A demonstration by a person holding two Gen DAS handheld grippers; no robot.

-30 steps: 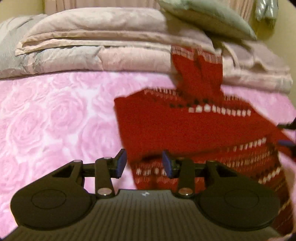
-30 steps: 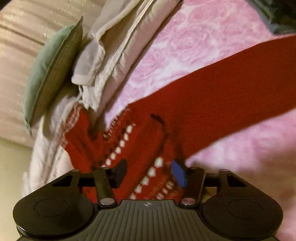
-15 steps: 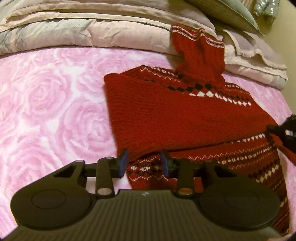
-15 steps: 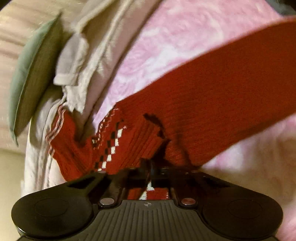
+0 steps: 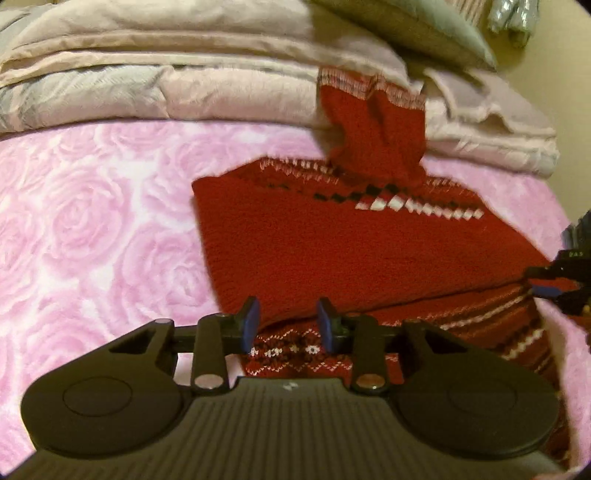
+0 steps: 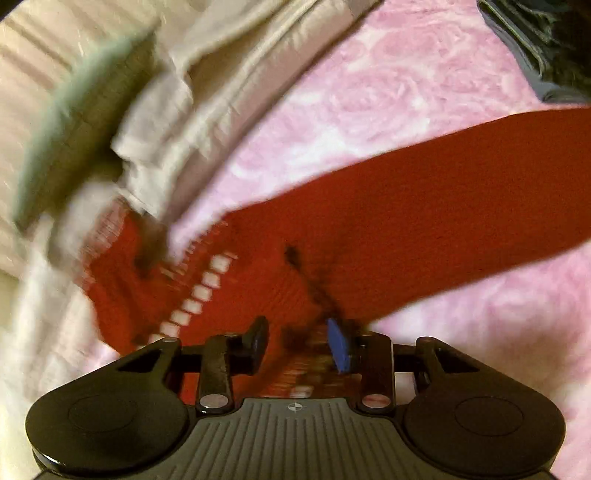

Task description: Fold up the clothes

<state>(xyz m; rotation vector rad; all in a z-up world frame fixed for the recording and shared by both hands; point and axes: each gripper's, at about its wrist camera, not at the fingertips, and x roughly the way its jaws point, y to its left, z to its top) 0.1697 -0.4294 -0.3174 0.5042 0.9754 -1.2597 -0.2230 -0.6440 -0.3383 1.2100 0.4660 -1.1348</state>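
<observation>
A red knit sweater (image 5: 354, 254) with white and black diamond bands lies partly folded on the pink rose bedspread (image 5: 85, 229); one sleeve (image 5: 376, 133) drapes up onto the stacked bedding. My left gripper (image 5: 288, 325) is open, its jaws just over the sweater's near folded edge. My right gripper (image 6: 299, 341) is open over the sweater's patterned edge (image 6: 199, 295), and it also shows at the right edge of the left wrist view (image 5: 554, 288). The red fold (image 6: 424, 236) stretches to the right in the right wrist view.
Folded beige and grey quilts (image 5: 155, 85) are stacked along the far side of the bed. A green-grey pillow (image 5: 413, 29) lies on top of them. A dark object (image 6: 546, 40) sits at the upper right of the right wrist view.
My right gripper was shut on the sweater half a second ago and is now open. The left gripper stayed open and lifted back slightly from the sweater's edge.
</observation>
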